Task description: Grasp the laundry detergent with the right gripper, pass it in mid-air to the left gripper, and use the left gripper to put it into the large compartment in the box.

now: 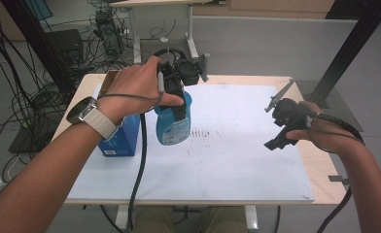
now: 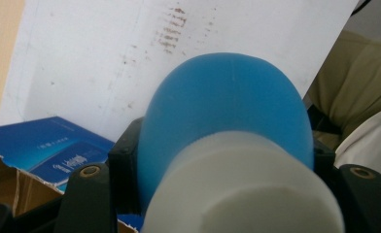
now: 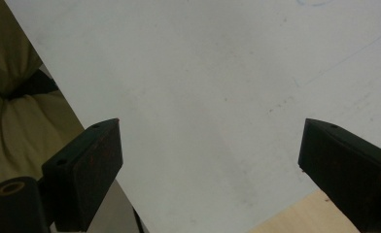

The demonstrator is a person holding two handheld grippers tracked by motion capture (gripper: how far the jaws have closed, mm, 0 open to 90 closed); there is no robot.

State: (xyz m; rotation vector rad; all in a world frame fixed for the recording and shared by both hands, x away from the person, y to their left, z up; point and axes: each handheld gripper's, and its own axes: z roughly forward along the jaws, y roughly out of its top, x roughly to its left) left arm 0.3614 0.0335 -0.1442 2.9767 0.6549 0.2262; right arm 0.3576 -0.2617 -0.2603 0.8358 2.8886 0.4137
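White sheet covers wooden table, cables and desks behind. Left gripper clamped on blue bottle near its white cap, bottle upright on or just above the sheet beside blue box — contact unclear. Right gripper released, jaws wide, nothing between, hovering over sheet's right side. Grasp looks done; bottle's placement or hand-over still left, I'd judge.

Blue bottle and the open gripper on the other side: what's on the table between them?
Nothing but white sheet. In the high view, only bare paper with faint reddish smudges lies between the blue bottle, clamped by the left gripper, and the right gripper.
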